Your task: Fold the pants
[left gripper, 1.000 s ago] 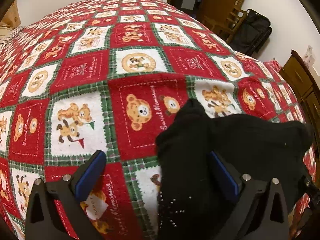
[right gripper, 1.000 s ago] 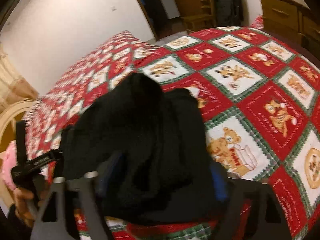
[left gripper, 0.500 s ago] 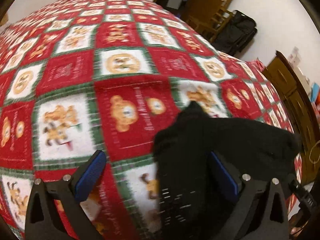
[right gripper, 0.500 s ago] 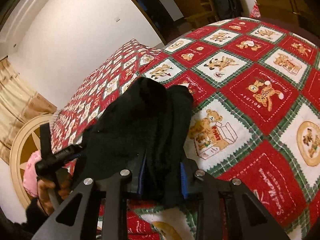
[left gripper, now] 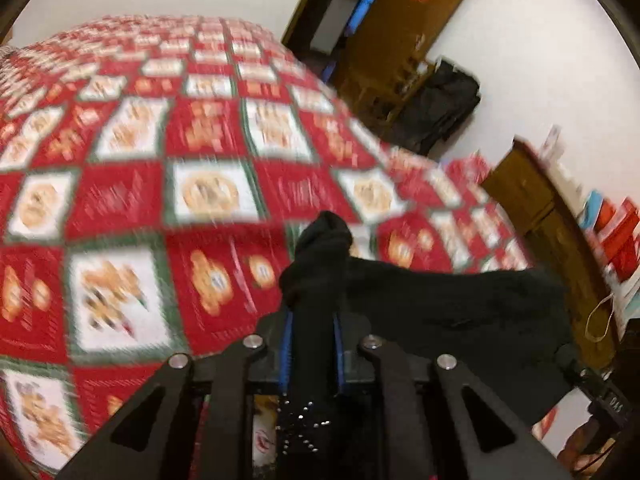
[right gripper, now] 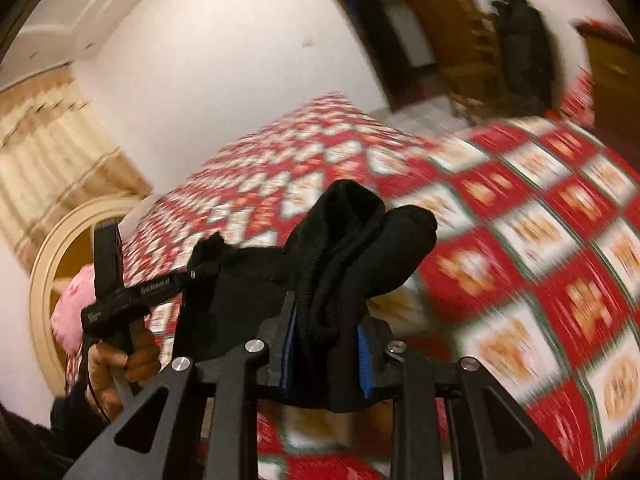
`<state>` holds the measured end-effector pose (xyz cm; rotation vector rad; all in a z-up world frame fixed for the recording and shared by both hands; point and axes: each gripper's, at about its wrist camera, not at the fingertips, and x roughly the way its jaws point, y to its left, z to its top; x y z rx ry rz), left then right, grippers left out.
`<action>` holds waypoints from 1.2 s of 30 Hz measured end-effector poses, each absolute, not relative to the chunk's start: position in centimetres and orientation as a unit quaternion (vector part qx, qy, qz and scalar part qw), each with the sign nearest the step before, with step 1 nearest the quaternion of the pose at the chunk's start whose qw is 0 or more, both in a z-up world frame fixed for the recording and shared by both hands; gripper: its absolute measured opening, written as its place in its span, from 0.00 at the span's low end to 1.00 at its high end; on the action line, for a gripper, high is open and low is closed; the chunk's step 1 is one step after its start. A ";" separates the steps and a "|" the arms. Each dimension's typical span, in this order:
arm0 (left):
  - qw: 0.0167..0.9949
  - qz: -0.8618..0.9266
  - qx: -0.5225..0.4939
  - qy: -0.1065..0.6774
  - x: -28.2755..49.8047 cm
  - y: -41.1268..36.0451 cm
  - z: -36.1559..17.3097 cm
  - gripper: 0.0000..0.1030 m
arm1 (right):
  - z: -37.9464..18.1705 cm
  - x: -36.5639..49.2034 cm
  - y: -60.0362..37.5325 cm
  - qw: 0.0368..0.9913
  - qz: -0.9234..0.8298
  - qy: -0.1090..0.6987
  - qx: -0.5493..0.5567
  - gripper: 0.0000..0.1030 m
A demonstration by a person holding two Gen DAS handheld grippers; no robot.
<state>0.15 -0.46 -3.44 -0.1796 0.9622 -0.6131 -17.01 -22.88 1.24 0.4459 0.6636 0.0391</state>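
Left wrist: left gripper [left gripper: 311,344] clamped on bunched black pants [left gripper: 420,304], jaws just closed; cloth strung rightward from it, above the quilt [left gripper: 120,200], wide bare quilt ahead and left.

Right wrist: right gripper [right gripper: 326,346] narrow, pinching thick folds of pants [right gripper: 352,248], span running left toward left gripper [right gripper: 120,300] and hand [right gripper: 120,364]; open quilt [right gripper: 560,280] right.

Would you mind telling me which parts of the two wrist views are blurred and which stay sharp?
Left wrist view: the quilt and far furniture smear with motion, while the left gripper and the black pants stay fairly crisp. Right wrist view: the quilt streaks most on the right, yet the right gripper is sharp. Both show fisheye bending.
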 end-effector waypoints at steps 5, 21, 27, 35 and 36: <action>0.879 -0.241 -0.113 0.396 2.7 5.1 1.4 0.16 | 3.0 -9.5 -17.6 0.930 0.103 0.303 0.181 0.25; 0.904 0.027 -0.078 0.418 14.0 23.5 -5.1 0.18 | -10.4 14.5 -3.3 0.897 0.172 0.403 0.061 0.26; 0.898 0.064 -0.060 0.431 14.4 23.5 -9.3 0.38 | -11.6 14.8 -4.4 0.896 0.176 0.398 0.083 0.28; 0.900 0.102 -0.037 0.421 14.2 24.2 -8.6 0.63 | -10.2 12.2 -6.8 0.890 0.114 0.412 0.156 0.62; 0.902 0.107 -0.022 0.417 13.9 24.0 -8.1 0.63 | -9.9 11.5 -7.0 0.891 0.108 0.408 0.165 0.62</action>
